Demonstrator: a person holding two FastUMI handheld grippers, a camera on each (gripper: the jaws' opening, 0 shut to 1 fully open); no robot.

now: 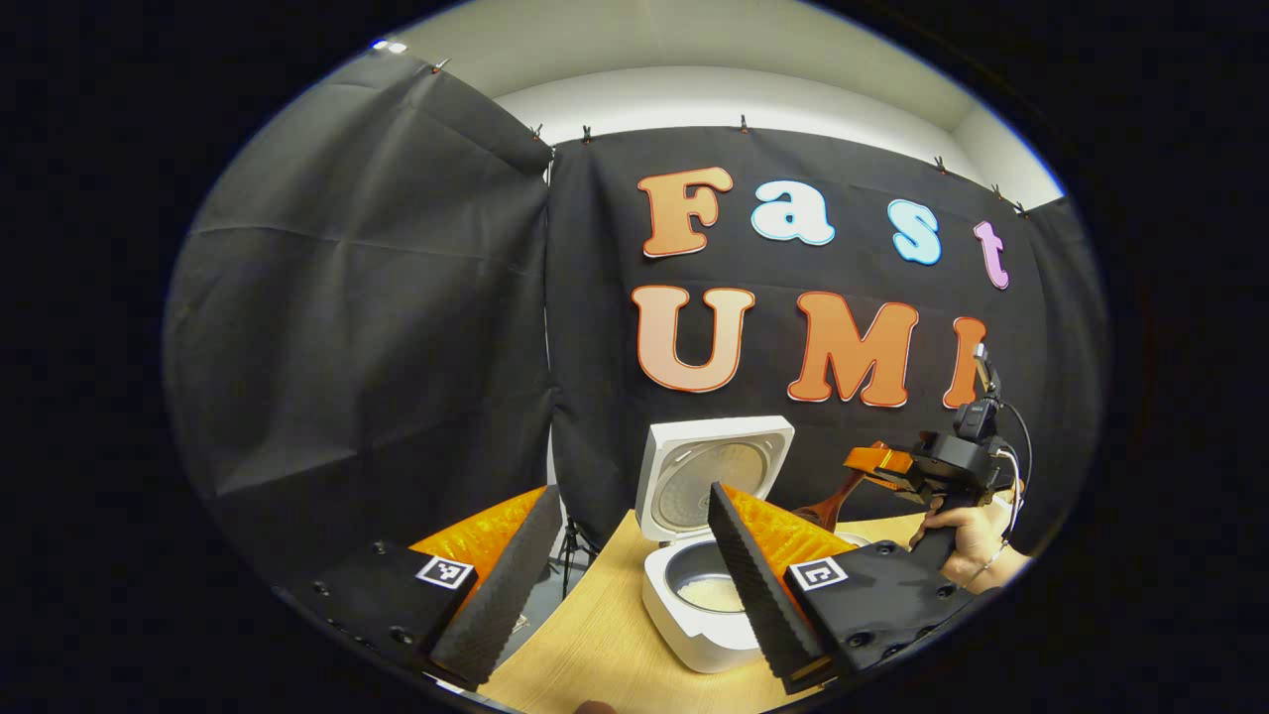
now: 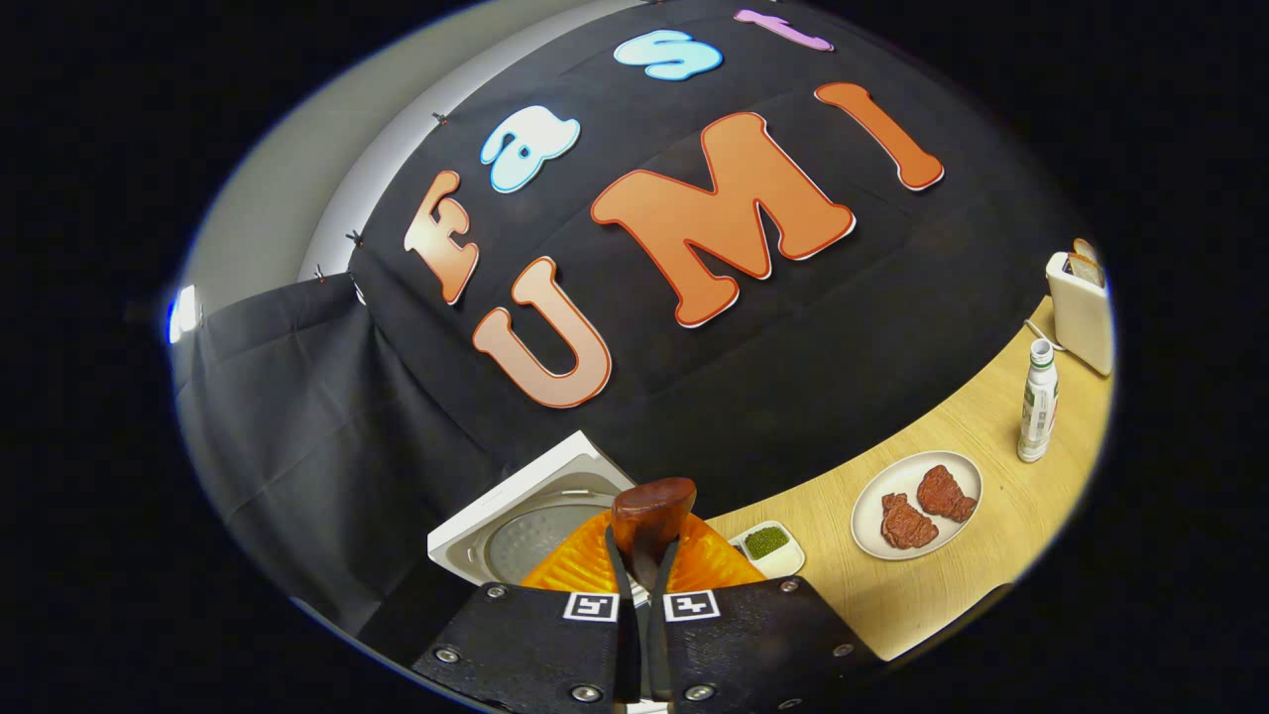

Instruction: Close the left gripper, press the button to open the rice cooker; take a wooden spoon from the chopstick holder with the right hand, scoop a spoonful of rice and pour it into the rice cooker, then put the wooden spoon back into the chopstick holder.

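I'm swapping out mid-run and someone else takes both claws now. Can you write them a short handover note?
Left claw: open, holding nothing, hovering in front of the rice cooker.
Right claw: shut on the wooden spoon, held up beside the cooker.
Rice cooker: lid up, white rice visible in the pot.
Done: button pressed, lid open, spoon taken; rice seems poured, though I cannot tell if the spoon bowl is empty.
Left: return the spoon to the chopstick holder.
Table also carries a plate of meat, a bottle and a small dish of greens.
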